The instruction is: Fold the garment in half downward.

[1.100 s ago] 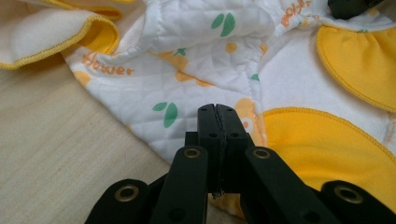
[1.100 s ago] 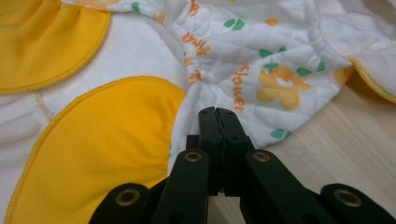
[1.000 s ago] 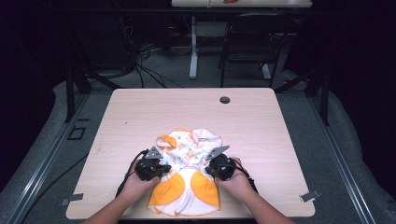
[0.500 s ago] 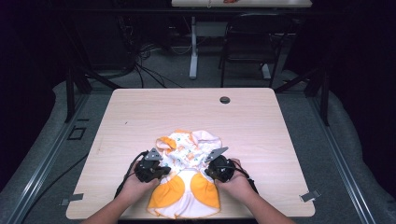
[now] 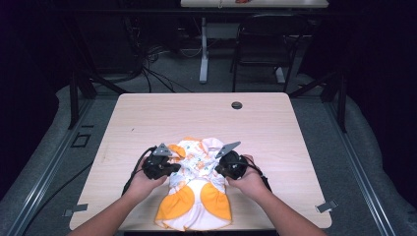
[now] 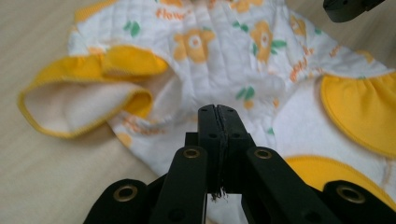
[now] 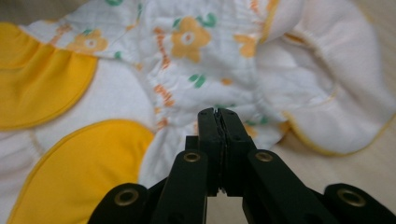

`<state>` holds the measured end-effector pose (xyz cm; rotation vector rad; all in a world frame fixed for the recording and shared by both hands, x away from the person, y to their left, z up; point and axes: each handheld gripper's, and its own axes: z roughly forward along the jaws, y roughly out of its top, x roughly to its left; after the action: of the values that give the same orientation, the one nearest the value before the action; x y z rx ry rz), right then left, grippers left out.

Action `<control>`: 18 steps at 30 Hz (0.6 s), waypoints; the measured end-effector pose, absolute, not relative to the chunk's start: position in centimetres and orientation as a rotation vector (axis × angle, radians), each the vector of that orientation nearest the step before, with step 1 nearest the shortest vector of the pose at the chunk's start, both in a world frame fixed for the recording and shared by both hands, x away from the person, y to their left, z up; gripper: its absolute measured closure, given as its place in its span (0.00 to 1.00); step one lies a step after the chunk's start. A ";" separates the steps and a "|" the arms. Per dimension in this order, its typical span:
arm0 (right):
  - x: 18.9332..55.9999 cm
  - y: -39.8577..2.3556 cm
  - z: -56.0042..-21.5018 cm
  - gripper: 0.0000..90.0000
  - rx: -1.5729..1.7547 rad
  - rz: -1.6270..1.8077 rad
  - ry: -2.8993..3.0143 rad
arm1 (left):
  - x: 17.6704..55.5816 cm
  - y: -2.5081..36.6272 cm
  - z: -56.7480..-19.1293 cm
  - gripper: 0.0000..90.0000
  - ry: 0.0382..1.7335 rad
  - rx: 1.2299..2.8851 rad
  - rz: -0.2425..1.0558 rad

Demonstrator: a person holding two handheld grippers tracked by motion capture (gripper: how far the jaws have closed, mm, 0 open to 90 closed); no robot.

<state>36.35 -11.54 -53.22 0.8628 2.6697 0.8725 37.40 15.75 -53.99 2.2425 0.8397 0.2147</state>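
A small white garment [image 5: 195,194] printed with orange flowers and trimmed in yellow lies on the near half of the tabletop [image 5: 275,132], close to the person's edge, with its 2 yellow-patched legs toward the person and its crumpled upper part pointing away. Its long axis runs from the near edge toward the far side, so the 2 grippers sit across it, 1 at each flank around mid-length. The left gripper [image 5: 169,169] is at the garment's left side and the right gripper [image 5: 221,169] at its right side, each pointing inward at the cloth. In the left gripper view the jaws stand pressed together with a pinch of the quilted fabric [image 6: 219,70] caught at their tip, just beside the yellow-edged sleeve opening [image 6: 79,100]. In the right gripper view the jaws are likewise closed tight, and the printed cloth [image 7: 196,51] bunches right at their tip, near the white cuff [image 7: 322,112] with its thin yellow hem; whether much cloth is trapped there is hard to tell, but the folds gather into the tips as though gripped. Both hands are equally near, and neither has an advantage. The coming move probably turns on that symmetry: with a hold on each flank, lifting or drawing the 2 sides together would fold or raise the garment across its long axis, and the legs at the near edge would trail. A small dark round fitting [image 5: 236,105] sits well apart on the far side.
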 end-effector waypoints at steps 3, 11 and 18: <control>37.5 -11.6 -52.7 0.99 0.875 0.886 2.656 | 38.4 15.4 -53.5 0.99 0.849 2.239 0.218; 41.6 -11.1 -52.1 0.97 0.959 0.929 2.612 | 42.1 14.3 -53.3 0.97 0.870 2.223 0.237; 44.2 -10.4 -53.0 0.95 1.028 0.900 2.560 | 44.5 13.6 -54.4 0.96 0.921 2.248 0.265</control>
<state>44.20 -10.39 -52.97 1.0284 2.5603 0.9000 44.46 13.59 -54.41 2.2479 0.9214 0.2650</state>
